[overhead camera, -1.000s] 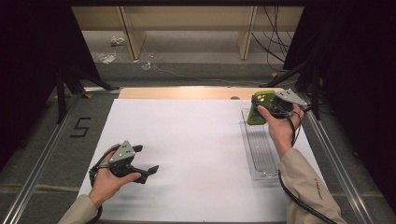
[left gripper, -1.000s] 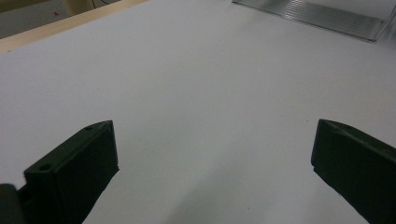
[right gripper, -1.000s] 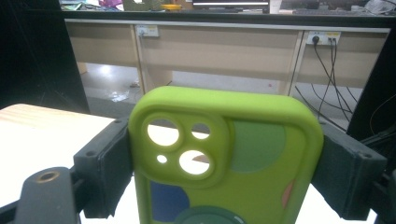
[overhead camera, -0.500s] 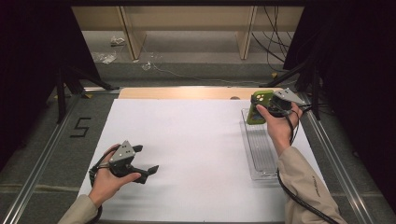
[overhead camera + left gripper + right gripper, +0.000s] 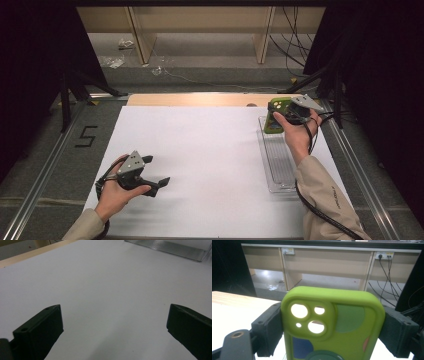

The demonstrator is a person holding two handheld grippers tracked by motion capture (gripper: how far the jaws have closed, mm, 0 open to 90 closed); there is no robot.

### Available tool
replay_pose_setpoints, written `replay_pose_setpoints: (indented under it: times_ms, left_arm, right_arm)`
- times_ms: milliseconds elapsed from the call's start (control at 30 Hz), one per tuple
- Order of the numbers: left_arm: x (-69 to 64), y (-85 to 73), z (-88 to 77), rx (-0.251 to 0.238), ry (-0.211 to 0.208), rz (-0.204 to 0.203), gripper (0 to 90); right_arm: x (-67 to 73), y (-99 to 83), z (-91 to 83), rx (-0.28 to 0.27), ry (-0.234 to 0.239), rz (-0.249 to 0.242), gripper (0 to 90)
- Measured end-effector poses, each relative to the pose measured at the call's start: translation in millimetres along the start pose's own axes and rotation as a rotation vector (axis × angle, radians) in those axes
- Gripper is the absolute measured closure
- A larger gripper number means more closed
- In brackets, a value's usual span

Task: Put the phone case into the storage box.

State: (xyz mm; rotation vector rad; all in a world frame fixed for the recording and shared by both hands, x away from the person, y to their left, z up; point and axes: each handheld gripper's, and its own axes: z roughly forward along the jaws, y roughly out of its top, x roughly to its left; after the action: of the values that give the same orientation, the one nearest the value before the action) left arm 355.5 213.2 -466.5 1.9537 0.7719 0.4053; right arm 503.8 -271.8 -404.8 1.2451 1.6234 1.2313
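Two earlier high views against this one: almost nothing changed. Right gripper [image 5: 281,116] still raised over the far end of the clear ribbed plastic tray [image 5: 278,165], lime-green soft phone case with camera cutouts [image 5: 332,322] still clamped across its width between the black jaws, pads pressing both long edges. Case held in the air, upright, above the tray's far end, not resting in it. Judged as a pause mid-carry, placement not yet begun. Right forearm stretched forward along the tray, wrist cocked upward. Left gripper [image 5: 152,177] parked low on the white table sheet [image 5: 210,165], jaws spread wide, nothing between them, hand wrapped around the body.
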Motion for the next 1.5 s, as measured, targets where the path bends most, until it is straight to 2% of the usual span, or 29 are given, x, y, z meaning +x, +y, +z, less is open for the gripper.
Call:
replay_pose_setpoints:
  times_ms: [367, 1500]
  left_arm:
    - [0.0, -0.1, 0.1, 0.0, -0.001, 0.0, 0.0]
    - [0.1, -0.1, -0.1, -0.001, -0.001, -0.001, 0.1]
  right_arm:
    - [0.7, -3.2, 5.6, 0.02, 0.001, -0.004, 16.8]
    - [-1.4, -3.9, 12.9, 0.025, -0.008, 0.0, 16.7]
